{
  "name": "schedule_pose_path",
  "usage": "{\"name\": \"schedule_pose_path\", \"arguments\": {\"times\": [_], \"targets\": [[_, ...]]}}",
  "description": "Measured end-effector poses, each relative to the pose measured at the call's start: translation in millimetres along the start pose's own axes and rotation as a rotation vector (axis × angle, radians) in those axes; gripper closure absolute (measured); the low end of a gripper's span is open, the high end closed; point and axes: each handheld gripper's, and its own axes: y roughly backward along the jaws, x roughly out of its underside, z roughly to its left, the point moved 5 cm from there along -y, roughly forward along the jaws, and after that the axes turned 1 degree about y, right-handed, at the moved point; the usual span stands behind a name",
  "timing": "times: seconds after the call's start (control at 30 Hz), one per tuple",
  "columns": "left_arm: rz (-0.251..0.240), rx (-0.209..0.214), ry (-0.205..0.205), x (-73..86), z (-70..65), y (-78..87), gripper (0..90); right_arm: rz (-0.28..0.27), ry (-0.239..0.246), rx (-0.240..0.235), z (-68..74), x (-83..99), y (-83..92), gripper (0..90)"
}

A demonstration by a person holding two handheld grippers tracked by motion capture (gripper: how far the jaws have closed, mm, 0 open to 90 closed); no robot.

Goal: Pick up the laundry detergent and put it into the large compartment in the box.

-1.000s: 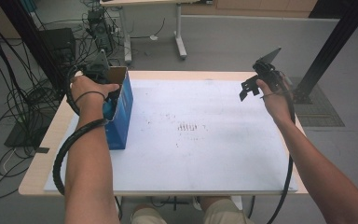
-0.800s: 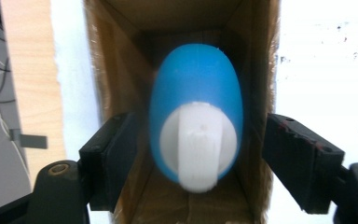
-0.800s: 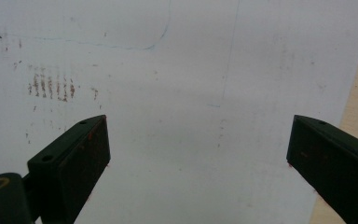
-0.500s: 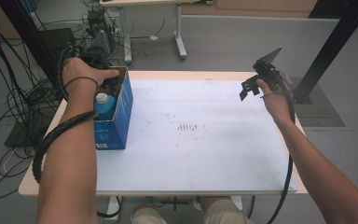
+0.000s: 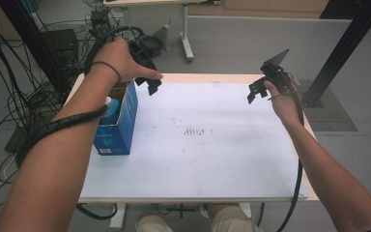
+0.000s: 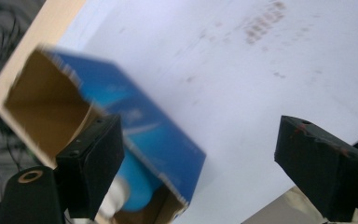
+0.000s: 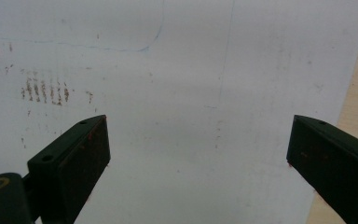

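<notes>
Across the middle of the high view lies the table [image 5: 290, 186], its white top smudged with faint dark marks near the centre. At its left edge stands the blue box [image 5: 118, 125], open at the top, with a bottle [image 5: 110, 107] inside it; the pale blue body and whitish cap also show through the box mouth in the left gripper view [image 6: 135, 193].

Above the far left part of the table, beside the box's far end, hangs the left gripper [image 5: 150, 83]. Its jaws have just been opening and now stand spread with nothing between them. Over the far right part of the table the right gripper [image 5: 256, 92] hovers, its jaws also wide apart and empty, bare white tabletop below them [image 7: 196, 140].

By the look of it, the bottle has been set into the box and let go, so the packing step seems finished and the left hand is drawing off. A next move would probably call for either gripper to find a fresh item, or for the left to come back down squarely over the box mouth.
</notes>
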Motion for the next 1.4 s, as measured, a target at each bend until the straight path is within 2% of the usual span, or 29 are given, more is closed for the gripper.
{"name": "schedule_pose_path", "arguments": {"times": [0.07, 0.1, 0.27, 0.37, 0.43, 0.6, 0.7, 0.83, 1.13, 1.4], "targets": [[-0.005, 0.012, -0.079, -11.2, -13.0, 2.2, 15.3, 0.004, 0.002, 0.006, 2.6, -2.2, 2.0, 5.8], [-0.009, 0.017, -0.131, -17.5, -22.0, 3.3, 15.3, 0.004, 0.002, 0.006, 2.6, -2.2, 2.0, 5.8], [-0.028, 0.039, -0.275, -38.0, -52.2, 8.1, 13.5, -0.008, 0.008, 0.013, 5.1, -5.7, 7.7, 5.8], [-0.035, 0.043, -0.387, -49.0, -70.9, 11.5, 12.8, -0.006, 0.001, 0.017, 4.8, -8.5, 8.6, 5.8], [-0.052, 0.045, -0.438, -51.9, -80.0, 13.2, 12.7, -0.004, -0.004, 0.019, 4.1, -10.2, 8.0, 5.8], [-0.069, 0.057, -0.534, -59.2, -98.3, 17.6, 12.1, 0.007, -0.019, 0.024, 1.4, -14.8, 4.2, 5.8], [-0.076, 0.054, -0.571, -60.3, -104.8, 19.3, 12.1, 0.012, -0.024, 0.025, 0.0, -16.9, 2.6, 5.8], [-0.085, 0.053, -0.6, -61.0, -111.0, 21.1, 12.4, 0.016, -0.021, 0.026, 1.5, -18.4, 1.8, 5.8], [-0.079, 0.082, -0.626, -64.4, -115.6, 18.5, 12.6, 0.019, -0.016, 0.033, 3.9, -19.1, 0.6, 5.8], [-0.09, 0.098, -0.623, -64.7, -115.9, 18.2, 12.6, 0.018, -0.02, 0.036, 3.1, -17.9, 1.6, 5.8]]}}
